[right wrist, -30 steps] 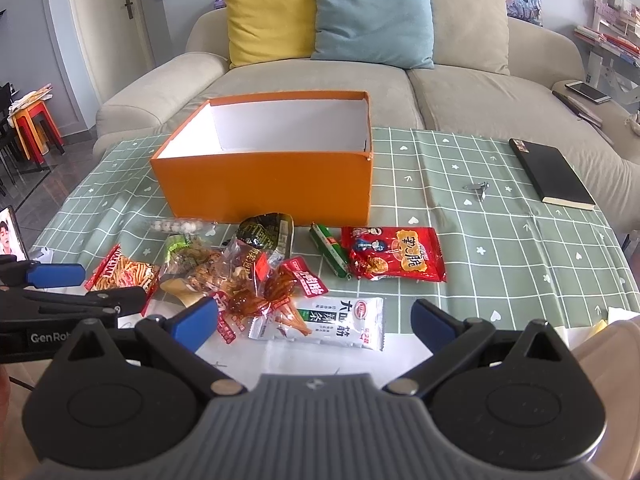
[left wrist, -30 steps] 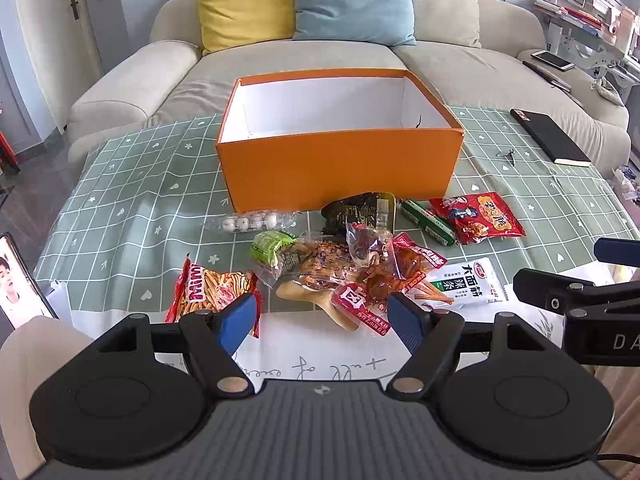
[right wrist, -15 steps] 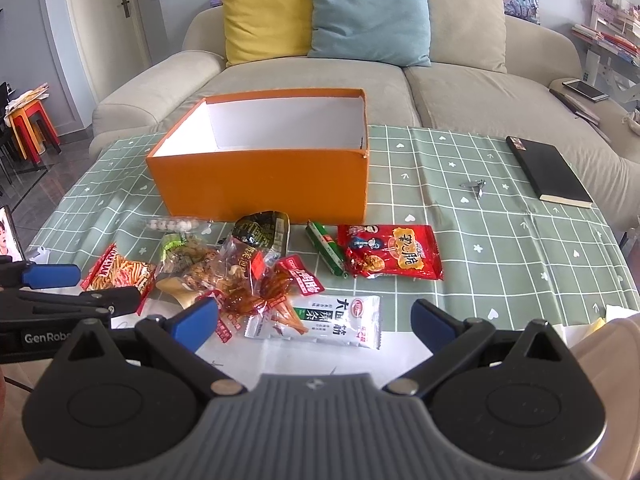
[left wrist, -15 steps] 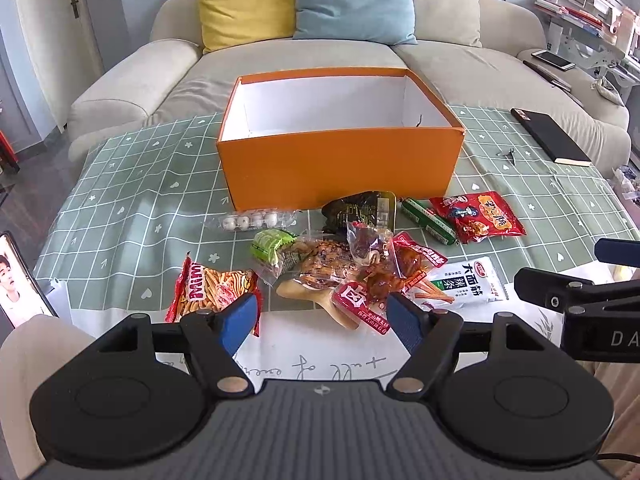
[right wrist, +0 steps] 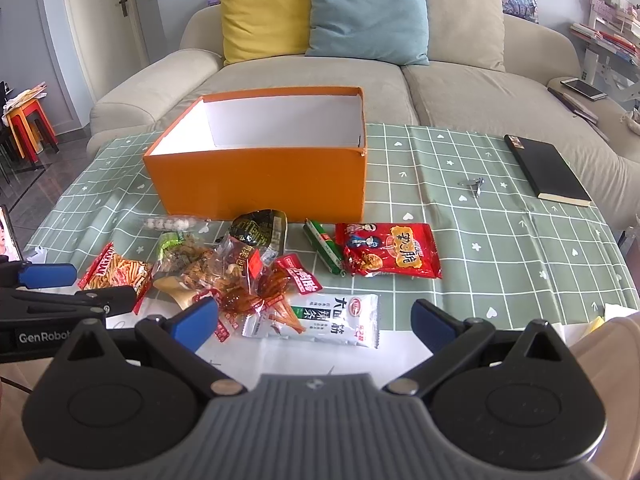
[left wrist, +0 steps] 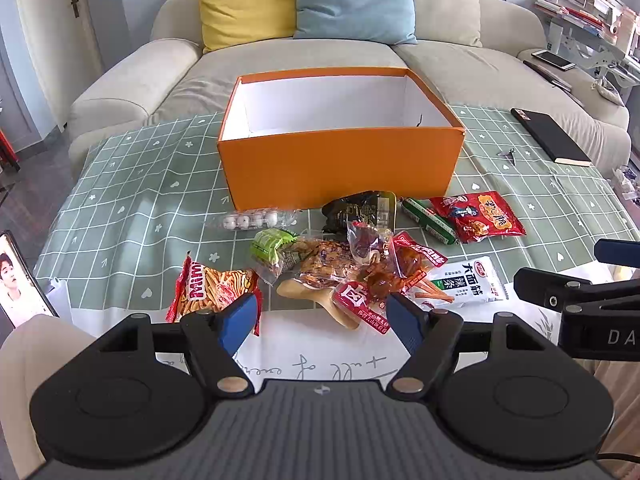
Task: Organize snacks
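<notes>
We are in a home living room. A wide beige sofa (right wrist: pixel 400 80) fills the back of our view, with a yellow cushion (right wrist: pixel 262 14), a blue cushion (right wrist: pixel 366 10) and a beige cushion (right wrist: pixel 464 16) leaning on its backrest. Just in front of the sofa we see a low table under a green checked tablecloth (right wrist: pixel 500 216). Left of the sofa is a white door (right wrist: pixel 120 4); right of it, a cluttered white shelf (left wrist: pixel 592 20).

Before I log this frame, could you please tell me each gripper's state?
Left gripper: open, holding nothing.
Right gripper: open, holding nothing.
</notes>
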Demonstrator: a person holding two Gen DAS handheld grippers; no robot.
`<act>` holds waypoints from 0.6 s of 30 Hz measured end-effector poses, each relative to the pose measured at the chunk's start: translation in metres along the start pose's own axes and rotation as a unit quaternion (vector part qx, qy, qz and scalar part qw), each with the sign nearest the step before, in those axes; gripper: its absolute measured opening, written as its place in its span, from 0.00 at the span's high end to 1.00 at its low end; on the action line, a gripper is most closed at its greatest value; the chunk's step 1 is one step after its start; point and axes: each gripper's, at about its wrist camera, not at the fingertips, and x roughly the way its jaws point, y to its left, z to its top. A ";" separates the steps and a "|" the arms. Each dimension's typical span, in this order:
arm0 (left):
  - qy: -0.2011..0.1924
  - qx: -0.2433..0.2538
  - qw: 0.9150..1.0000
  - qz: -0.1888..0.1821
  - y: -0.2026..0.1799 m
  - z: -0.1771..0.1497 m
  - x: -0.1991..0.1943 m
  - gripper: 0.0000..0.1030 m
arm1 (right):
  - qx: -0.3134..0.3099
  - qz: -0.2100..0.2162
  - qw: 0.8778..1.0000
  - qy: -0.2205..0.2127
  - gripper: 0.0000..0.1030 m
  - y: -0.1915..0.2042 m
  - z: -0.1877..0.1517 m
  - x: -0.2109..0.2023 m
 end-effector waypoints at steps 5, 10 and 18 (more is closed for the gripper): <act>0.000 0.000 1.000 -0.001 0.000 0.000 0.000 0.16 | 0.000 0.000 1.000 0.001 0.04 0.000 0.000 0.000; 0.001 0.000 1.000 0.000 0.000 0.000 0.000 0.16 | 0.000 -0.001 1.000 0.002 0.04 -0.001 -0.001 0.000; 0.001 0.000 1.000 -0.001 0.000 0.000 0.000 0.16 | 0.001 -0.002 1.000 0.005 0.04 0.000 -0.001 0.002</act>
